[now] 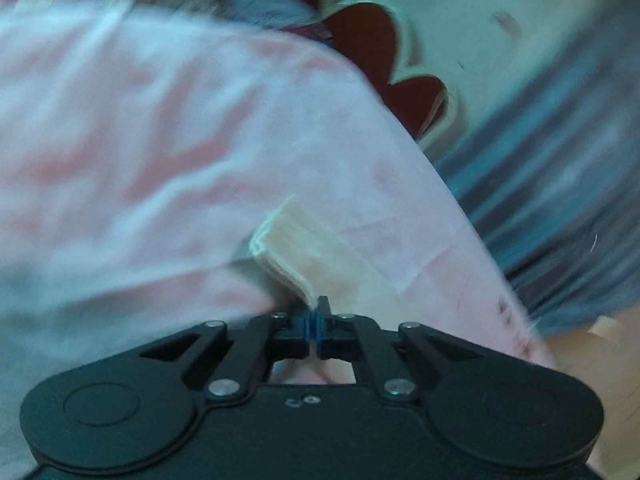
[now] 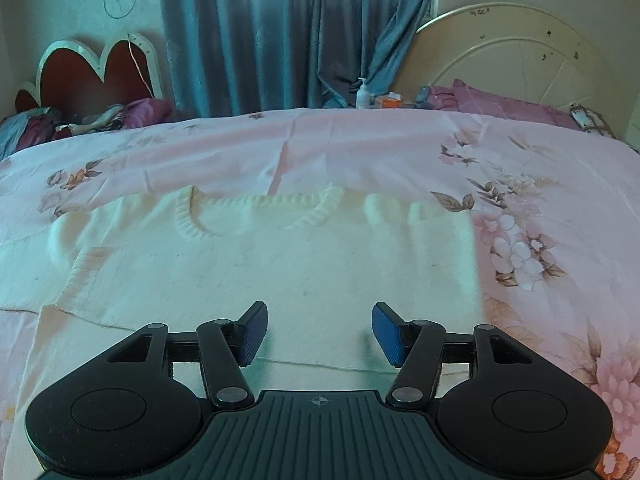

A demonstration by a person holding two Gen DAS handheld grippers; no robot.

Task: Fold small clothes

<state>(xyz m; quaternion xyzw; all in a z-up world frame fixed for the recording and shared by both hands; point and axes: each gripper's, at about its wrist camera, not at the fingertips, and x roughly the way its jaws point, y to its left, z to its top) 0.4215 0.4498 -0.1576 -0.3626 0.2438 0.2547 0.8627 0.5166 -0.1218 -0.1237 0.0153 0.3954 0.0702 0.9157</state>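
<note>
A cream knitted sweater (image 2: 280, 264) lies flat on the pink floral bedsheet (image 2: 360, 148), neckline away from me, its left sleeve folded in. My right gripper (image 2: 319, 334) is open and empty, hovering just above the sweater's lower part. My left gripper (image 1: 315, 320) is shut on a folded cream strip of the sweater (image 1: 288, 236), held up over the pink sheet (image 1: 140, 128). The left wrist view is blurred by motion.
A red heart-shaped headboard (image 2: 96, 76) and a pile of clothes (image 2: 80, 120) stand at the back left. Blue curtains (image 2: 280, 32) hang behind the bed. A white bottle (image 2: 362, 94), purple pillows (image 2: 500, 102) and a round cream headboard (image 2: 520, 52) are at the back right.
</note>
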